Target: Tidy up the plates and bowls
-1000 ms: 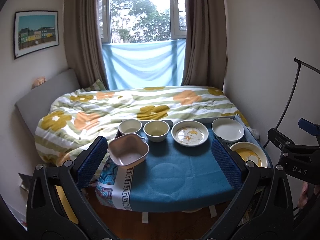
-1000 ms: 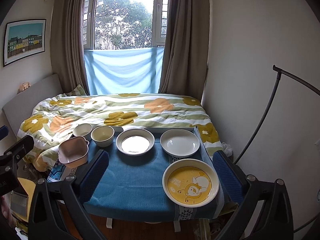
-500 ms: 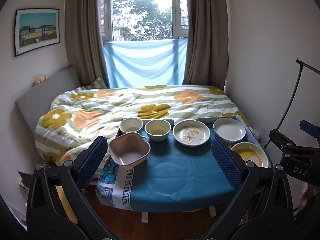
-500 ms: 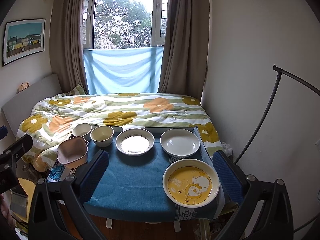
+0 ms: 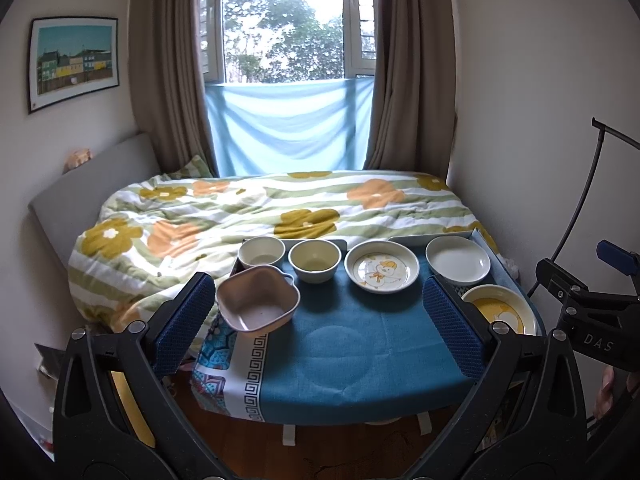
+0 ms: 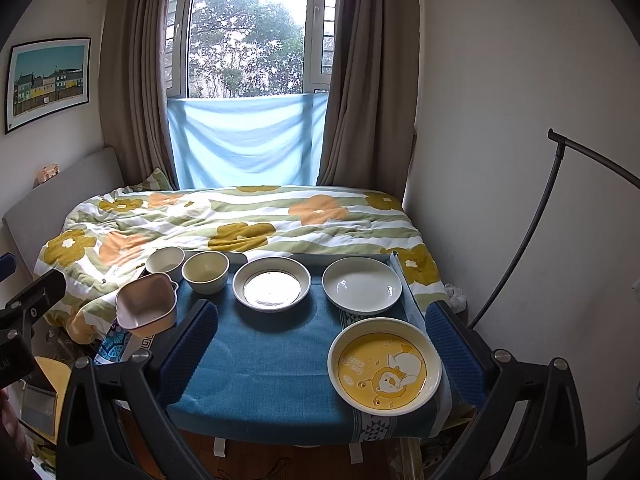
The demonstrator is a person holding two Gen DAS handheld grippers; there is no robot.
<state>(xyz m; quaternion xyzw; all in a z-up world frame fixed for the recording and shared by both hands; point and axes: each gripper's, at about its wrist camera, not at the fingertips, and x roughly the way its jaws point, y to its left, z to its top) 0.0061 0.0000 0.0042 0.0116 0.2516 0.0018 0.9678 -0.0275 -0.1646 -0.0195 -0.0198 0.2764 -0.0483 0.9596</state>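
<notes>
**Both tongs wide apart, six dishes waiting on the counter**

Nearest the lens, the left tongs are spread wide with nothing between the blue pads, hanging above the near edge of the counter and its blue cloth. The right tongs are just the same: apart, empty, poised over the near half of the cloth.

From the right wrist view, closest in at 4 o'clock sits the yellow cartoon plate, right at the counter's near right corner, beside the right-hand pad. Over at 9 o'clock, the pink square bowl perches on the left edge, partly overhanging the patterned border of the cloth.

Now the back row, left to right. At 11 o'clock, the white bowl, with the cream bowl just beside it. At 12 o'clock, the deep plate; the left wrist view shows a duck drawing inside it. At 1 o'clock, the plain white plate, near the far right corner, well clear of the yellow plate. Nothing is stacked; each dish stands apart on its own.

Beyond the counter, the bed with its flowered quilt, then the window between brown curtains, a light blue sheet hung across its lower part.
</notes>
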